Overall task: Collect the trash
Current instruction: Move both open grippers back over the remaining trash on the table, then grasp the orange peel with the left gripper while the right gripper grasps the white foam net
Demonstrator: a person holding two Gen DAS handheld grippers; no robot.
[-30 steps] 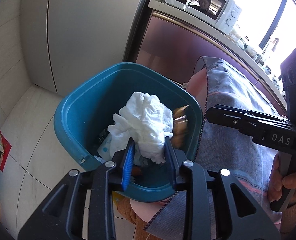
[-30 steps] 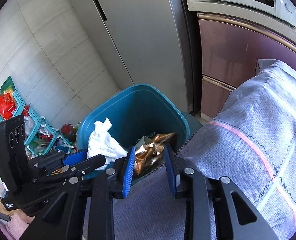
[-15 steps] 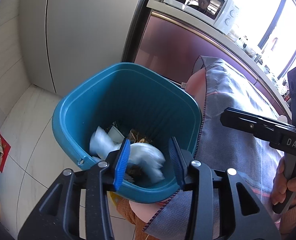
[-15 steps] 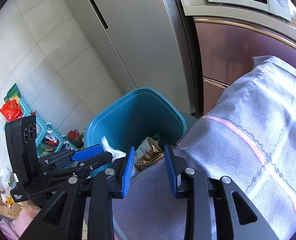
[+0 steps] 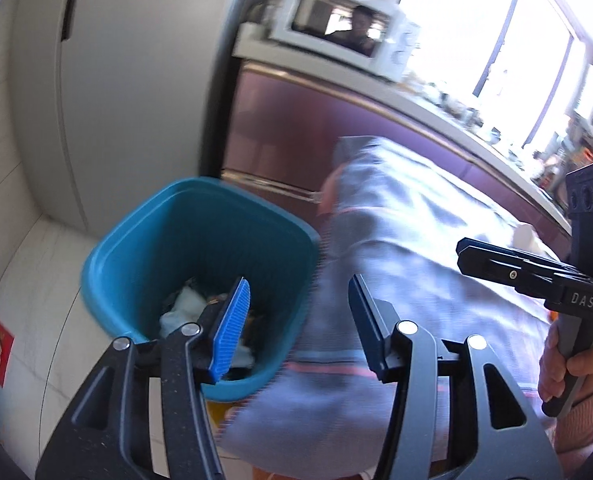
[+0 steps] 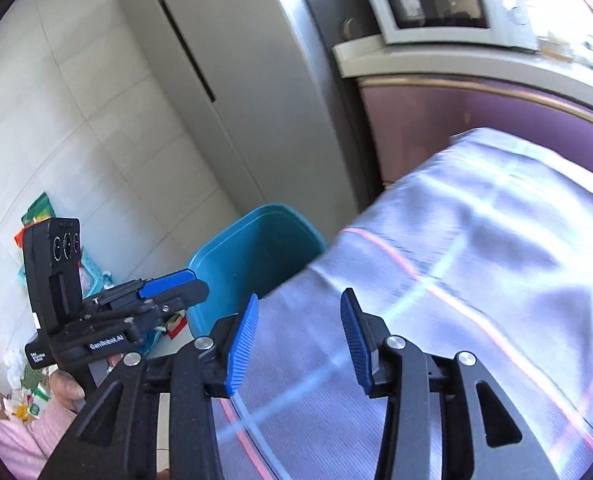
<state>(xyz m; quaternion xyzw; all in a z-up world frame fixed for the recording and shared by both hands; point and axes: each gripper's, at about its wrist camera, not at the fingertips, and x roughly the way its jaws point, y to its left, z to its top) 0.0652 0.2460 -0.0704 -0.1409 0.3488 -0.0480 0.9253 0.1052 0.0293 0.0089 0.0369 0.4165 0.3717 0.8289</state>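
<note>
While my left gripper (image 5: 298, 320) and right gripper (image 6: 298, 340) both gaped wide and held nothing, the tissue (image 5: 184, 306) lay inside the blue bin (image 5: 136, 240), beside the cloth-covered table (image 6: 476, 260).

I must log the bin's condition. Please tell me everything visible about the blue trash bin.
The blue trash bin looks like smooth teal plastic, with a rounded-square opening, a rolled rim and faintly ribbed inner walls. It stands upright on the pale tiled floor, against the cloth-covered table. White crumpled tissue and darker scraps lie inside, partly hidden.
</note>
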